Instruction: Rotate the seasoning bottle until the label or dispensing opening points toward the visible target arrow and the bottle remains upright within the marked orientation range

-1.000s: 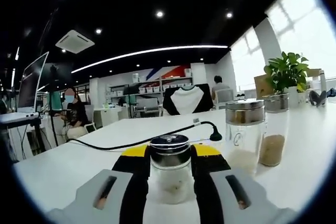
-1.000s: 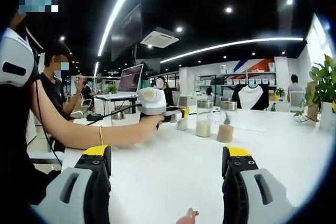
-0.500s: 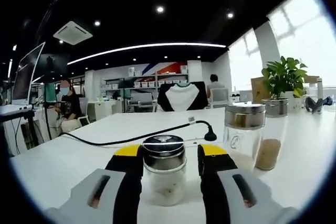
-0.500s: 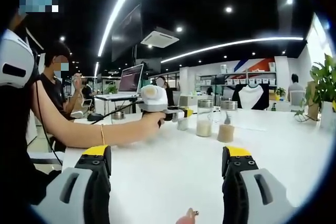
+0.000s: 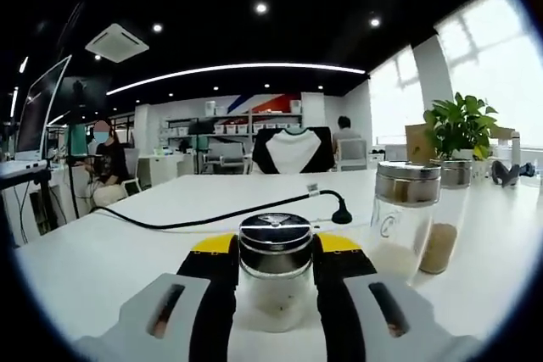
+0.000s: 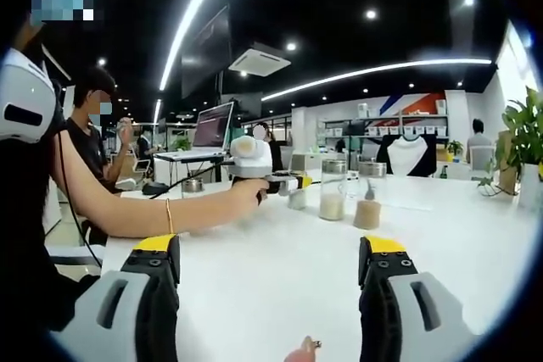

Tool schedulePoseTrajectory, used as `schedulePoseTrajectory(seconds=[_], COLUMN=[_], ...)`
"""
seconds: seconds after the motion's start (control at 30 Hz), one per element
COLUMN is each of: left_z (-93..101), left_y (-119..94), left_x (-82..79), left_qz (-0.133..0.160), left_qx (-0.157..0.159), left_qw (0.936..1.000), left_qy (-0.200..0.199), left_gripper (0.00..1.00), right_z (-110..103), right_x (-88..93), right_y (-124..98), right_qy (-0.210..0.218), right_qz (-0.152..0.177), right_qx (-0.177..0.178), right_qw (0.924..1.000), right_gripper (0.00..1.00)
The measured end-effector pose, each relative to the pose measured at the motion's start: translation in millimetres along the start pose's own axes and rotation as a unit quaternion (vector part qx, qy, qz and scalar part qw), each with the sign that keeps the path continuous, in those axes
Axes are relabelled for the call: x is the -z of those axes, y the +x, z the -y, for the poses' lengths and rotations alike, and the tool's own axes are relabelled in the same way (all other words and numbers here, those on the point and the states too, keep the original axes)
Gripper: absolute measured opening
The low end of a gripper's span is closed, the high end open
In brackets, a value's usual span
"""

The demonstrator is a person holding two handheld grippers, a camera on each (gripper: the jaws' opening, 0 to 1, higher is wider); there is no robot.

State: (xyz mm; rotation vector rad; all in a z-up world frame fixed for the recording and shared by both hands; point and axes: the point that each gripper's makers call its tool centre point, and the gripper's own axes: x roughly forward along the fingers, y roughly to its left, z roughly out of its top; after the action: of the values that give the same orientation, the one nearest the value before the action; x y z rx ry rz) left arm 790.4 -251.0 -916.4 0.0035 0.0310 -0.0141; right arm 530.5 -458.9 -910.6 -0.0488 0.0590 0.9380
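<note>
Bottle [image 5: 273, 281] at 6 o'clock: upright on bench [image 5: 127, 247] | left tool [image 5: 273, 273] clamped below lid | glass: slippery, fragile, light | right tool [image 6: 267, 281] apart

The seasoning bottle [image 5: 274, 281] shows no readable label; its base is hidden between the left tongs [image 5: 273, 252].
</note>
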Motion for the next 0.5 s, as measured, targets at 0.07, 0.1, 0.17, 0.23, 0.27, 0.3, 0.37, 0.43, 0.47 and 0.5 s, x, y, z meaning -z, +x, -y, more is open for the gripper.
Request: schedulePoseTrajectory(seconds=[0.07, 0.1, 0.17, 0.23, 0.27, 0.3, 0.37, 0.43, 0.47, 0.5], left_z=[-0.1, -0.5, -1.6, -1.3, -0.3, -0.4, -0.9, 0.7, 1.4, 1.5], left_y=[0, 0, -1, -1, -2, -2, -3, -5, -7, -8], left_x=[-0.3, -0.4, -0.3, -0.5, -0.7, -1.1, -2.2, -11.8, -17.5, -22.5], left_qz=[0.002, 0.003, 0.002, 0.005, 0.007, 0.010, 0.002, 0.018, 0.025, 0.032], left_qx=[0.000, 0.000, -0.005, -0.004, 0.000, -0.001, -0.002, 0.002, 0.003, 0.002], left_qw=[1.0000, 1.0000, 1.0000, 1.0000, 0.9999, 0.9998, 0.9995, 0.9994, 0.9994, 0.9992], left_qy=[-0.001, -0.001, -0.001, -0.003, -0.008, -0.017, -0.032, -0.030, -0.025, -0.023], left_gripper=[0.36, 0.36, 0.36, 0.35, 0.35, 0.35, 0.35, 0.35, 0.35, 0.35], right_z=[0, 1, 1, 1, 1, 1, 0, 0, 0, 1], right_x=[0.0, -0.1, -0.4, -0.7, -0.6, -0.6, -0.2, 0.2, 0.3, 0.3], right_y=[-1, -1, -1, -2, -2, -2, -2, -1, -1, -1], right_qy=[0.000, 0.000, 0.001, 0.000, 0.000, 0.000, 0.001, 0.002, 0.003, 0.003], right_qz=[0.000, 0.000, 0.001, 0.001, 0.001, 0.002, 0.001, 0.001, 0.001, 0.001], right_qx=[0.002, 0.002, 0.003, 0.004, 0.004, 0.003, 0.003, 0.003, 0.002, 0.002], right_qw=[1.0000, 1.0000, 1.0000, 1.0000, 1.0000, 1.0000, 1.0000, 1.0000, 1.0000, 1.0000], right_gripper=[0.88, 0.88, 0.88, 0.88, 0.88, 0.88, 0.88, 0.88, 0.88, 0.88])
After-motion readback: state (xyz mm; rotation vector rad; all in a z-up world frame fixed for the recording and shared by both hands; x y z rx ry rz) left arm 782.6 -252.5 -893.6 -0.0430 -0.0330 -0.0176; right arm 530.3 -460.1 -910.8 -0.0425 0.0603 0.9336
